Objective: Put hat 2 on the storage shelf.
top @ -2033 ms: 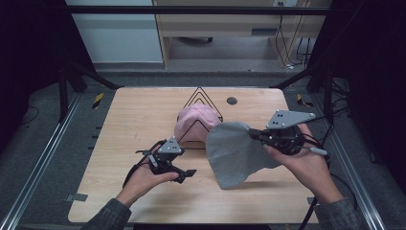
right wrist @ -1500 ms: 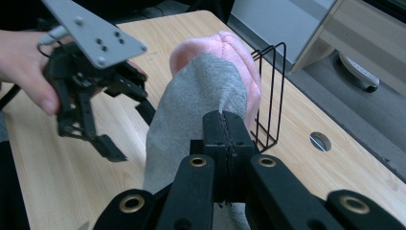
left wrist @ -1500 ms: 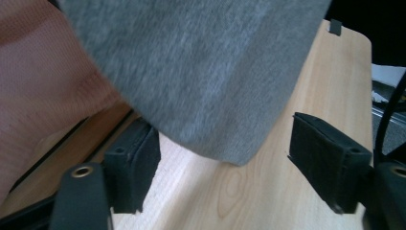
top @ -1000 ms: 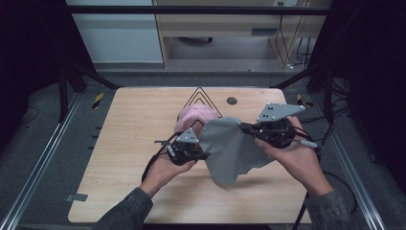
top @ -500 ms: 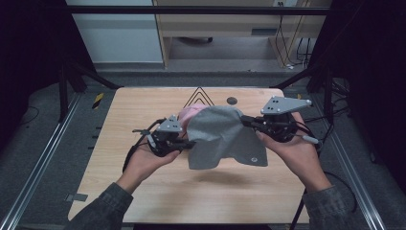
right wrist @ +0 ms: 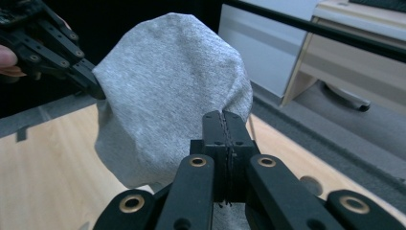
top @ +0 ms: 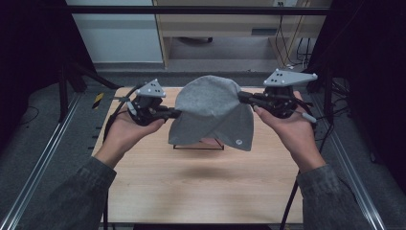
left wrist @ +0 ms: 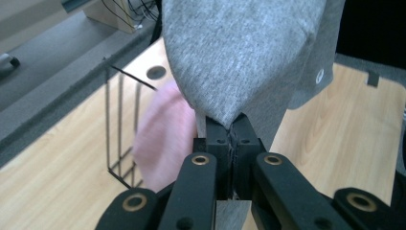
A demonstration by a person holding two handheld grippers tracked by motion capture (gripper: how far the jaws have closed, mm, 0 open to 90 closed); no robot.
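- You hold a grey cloth hat [top: 210, 115] up in the air between your two hands, above the middle of the wooden surface [top: 201, 187].
- Your left hand-held gripper [top: 174, 114] is pinching the hat's left edge. In the left gripper view its jaws are pressed together on the grey cloth.
- Your right hand-held gripper [top: 243, 98] is pinching the hat's right edge. In the right gripper view its jaws are also tight together on the cloth.
- The hat is stretched from side to side between the two grips, so its long way runs left to right. Its round top points up and away from you. Its open side hangs down toward the surface.
- A thin black wire stand [left wrist: 119, 124] sits on the surface under the hat. A soft pink thing [left wrist: 165, 134] rests on that stand.
- I think you are at the carrying step: the hat is lifted and spread open.
- The next move is likely to lower the hat over the pink thing. Keep both grips tight, keep the opening wide, and line it up over the stand before you go down.
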